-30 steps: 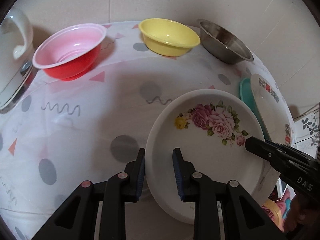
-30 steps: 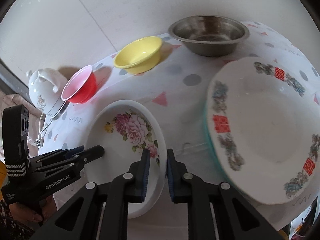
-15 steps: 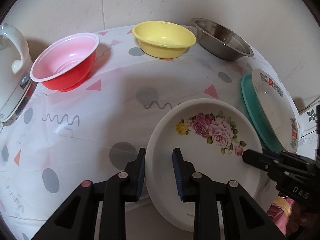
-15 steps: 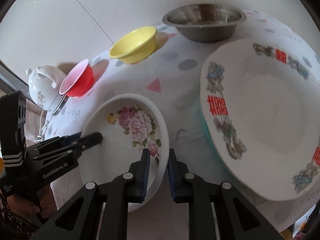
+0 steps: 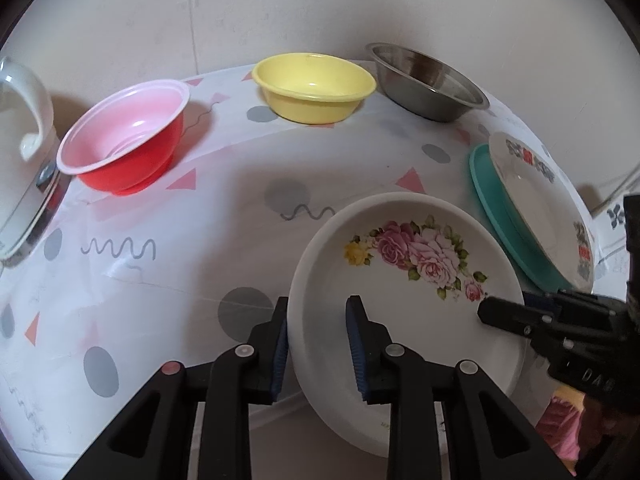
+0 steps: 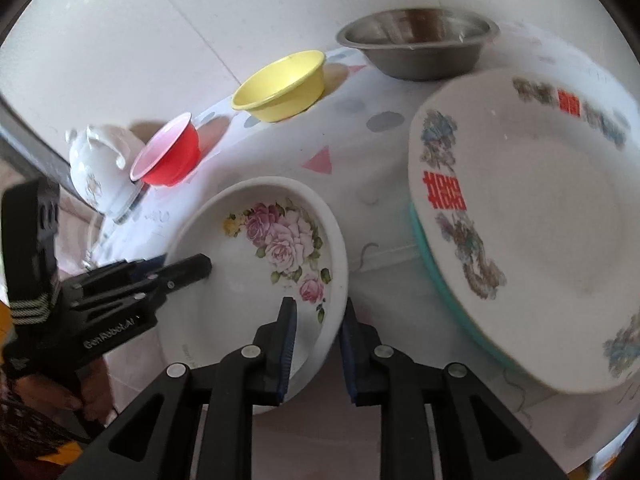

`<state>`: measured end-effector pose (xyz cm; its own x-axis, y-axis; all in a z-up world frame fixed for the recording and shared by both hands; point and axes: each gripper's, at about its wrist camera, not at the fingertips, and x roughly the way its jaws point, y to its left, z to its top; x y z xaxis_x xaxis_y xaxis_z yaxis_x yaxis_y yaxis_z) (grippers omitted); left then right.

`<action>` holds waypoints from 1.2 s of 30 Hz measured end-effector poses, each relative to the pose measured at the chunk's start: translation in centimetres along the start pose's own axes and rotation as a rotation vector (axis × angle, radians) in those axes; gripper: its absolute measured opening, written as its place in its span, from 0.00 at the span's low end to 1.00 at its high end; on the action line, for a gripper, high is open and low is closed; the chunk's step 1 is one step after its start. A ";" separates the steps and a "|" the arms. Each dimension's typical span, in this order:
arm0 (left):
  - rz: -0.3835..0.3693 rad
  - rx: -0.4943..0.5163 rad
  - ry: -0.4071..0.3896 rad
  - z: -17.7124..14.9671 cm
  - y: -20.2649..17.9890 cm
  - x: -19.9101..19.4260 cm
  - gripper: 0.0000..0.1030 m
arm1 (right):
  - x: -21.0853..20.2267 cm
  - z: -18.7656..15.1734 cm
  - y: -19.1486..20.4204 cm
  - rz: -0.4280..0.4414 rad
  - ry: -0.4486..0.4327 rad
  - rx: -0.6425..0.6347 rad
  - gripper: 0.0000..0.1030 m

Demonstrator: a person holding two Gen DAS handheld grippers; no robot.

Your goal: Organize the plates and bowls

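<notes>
Your two grippers clamp one rose-print plate (image 5: 404, 292), held at the table's near edge.
L gripper (image 5: 318, 338) & R gripper (image 6: 316, 344) jaws pinch opposite rims; teal plate (image 5: 504, 216) just beside.

Left gripper (image 5: 316, 336): matte black plastic, two angular fingers (image 5: 280, 344) with ribbed blue pads, silver round screw heads on the linkage (one looks pinkish). Right gripper (image 6: 316, 340): same build. White "GenRobot.AI" lettering on left body, "DAS" on right. Striped grey-white strap. Bare-skinned hand (image 6: 60, 396) under the housing.
</notes>
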<state>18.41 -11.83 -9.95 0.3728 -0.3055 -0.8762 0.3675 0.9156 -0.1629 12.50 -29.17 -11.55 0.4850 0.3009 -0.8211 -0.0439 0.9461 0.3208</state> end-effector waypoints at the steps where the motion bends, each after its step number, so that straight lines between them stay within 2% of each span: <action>1: -0.001 -0.014 0.002 0.1 0.0 0.0 0.26 | -0.1 0.0 0.0 0.000 -0.001 0.001 0.18; 7: -0.012 0.020 -0.043 0.9 -0.8 -1.6 0.26 | -2.0 0.1 -0.5 0.013 -0.045 0.045 0.17; 13: -0.052 0.033 -0.080 3.2 -2.4 -2.9 0.26 | -4.4 1.3 -1.5 0.026 -0.083 0.092 0.17; 25: -0.129 0.134 -0.106 7.8 -10.0 -1.4 0.26 | -9.8 2.9 -6.8 -0.057 -0.171 0.180 0.17; 29: -0.157 0.150 -0.086 9.1 -12.4 0.0 0.26 | -11.0 3.1 -9.1 -0.087 -0.186 0.206 0.17; 36: -0.164 0.148 -0.016 9.6 -15.5 2.7 0.26 | -11.4 2.0 -13.4 -0.067 -0.177 0.291 0.17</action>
<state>21.86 -29.32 -5.42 0.3110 -0.4527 -0.8356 0.5452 0.8052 -0.2333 9.31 -45.53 -5.52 0.6231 0.1903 -0.7586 0.2316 0.8815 0.4115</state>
